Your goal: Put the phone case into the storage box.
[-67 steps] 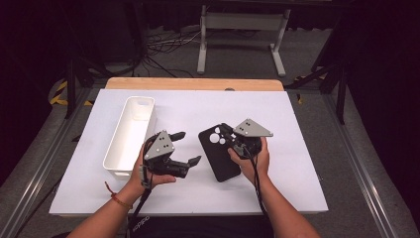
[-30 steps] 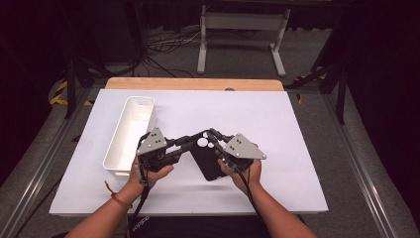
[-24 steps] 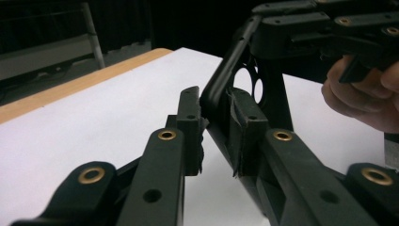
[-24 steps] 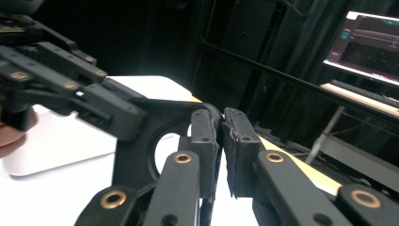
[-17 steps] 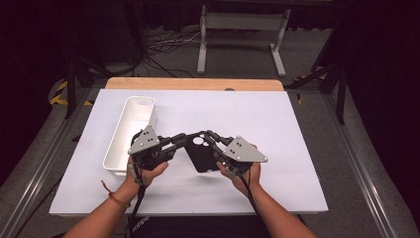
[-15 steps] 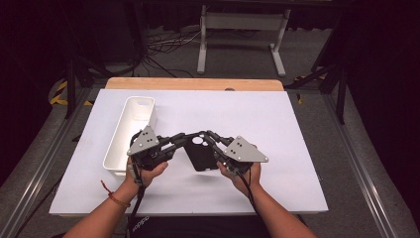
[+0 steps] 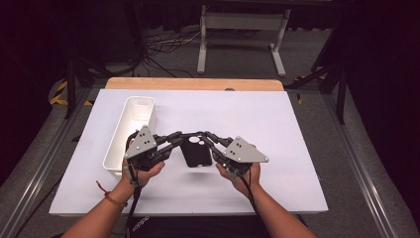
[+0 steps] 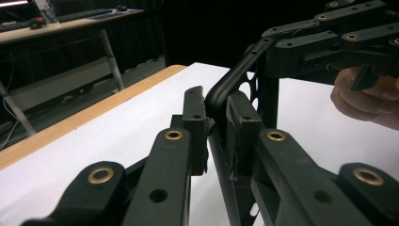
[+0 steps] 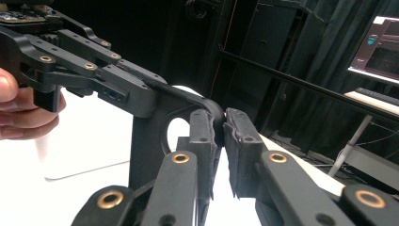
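Both grippers, left and right, pinch the black phone case aloft at its ten and two o'clock corners; next comes carrying it, likely toward the white bin.

black phone case | held upright above table | gripped at both top corners

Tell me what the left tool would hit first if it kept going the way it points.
Probably the right tool: the left tool, shut on the black phone case, points across at it, though depth is unclear.
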### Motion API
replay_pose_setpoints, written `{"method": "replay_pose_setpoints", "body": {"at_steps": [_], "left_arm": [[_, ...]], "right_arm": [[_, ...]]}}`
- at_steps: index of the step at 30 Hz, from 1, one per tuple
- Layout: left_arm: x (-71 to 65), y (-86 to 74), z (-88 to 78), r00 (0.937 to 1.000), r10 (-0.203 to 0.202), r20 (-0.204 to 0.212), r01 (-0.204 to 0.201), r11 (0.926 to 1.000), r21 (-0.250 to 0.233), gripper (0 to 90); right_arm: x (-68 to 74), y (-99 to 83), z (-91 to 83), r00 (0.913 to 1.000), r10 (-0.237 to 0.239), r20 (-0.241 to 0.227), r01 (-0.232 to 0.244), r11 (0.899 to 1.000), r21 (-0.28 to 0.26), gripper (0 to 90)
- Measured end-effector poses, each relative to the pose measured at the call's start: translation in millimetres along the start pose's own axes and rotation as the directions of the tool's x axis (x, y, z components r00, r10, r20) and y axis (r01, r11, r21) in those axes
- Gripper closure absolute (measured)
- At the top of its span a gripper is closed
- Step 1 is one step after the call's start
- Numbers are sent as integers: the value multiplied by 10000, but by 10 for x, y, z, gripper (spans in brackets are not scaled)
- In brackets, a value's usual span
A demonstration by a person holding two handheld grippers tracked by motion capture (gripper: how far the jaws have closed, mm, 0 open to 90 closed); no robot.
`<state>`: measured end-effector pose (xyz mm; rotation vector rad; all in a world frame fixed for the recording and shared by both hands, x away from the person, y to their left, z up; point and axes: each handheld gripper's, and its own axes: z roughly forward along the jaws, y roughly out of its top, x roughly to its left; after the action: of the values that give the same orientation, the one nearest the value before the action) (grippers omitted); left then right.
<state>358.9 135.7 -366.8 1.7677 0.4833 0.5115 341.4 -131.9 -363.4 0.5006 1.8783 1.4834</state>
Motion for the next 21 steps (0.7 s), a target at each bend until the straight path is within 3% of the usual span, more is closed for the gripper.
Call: {"method": "replay_pose_setpoints", "body": {"at_steps": [21], "left_arm": [[34,24,-56,9992,232,-312,-236,9997,-119,808]], "right_arm": [[-14,21,31,9999,8,-160,4,9971,757,759]]}}
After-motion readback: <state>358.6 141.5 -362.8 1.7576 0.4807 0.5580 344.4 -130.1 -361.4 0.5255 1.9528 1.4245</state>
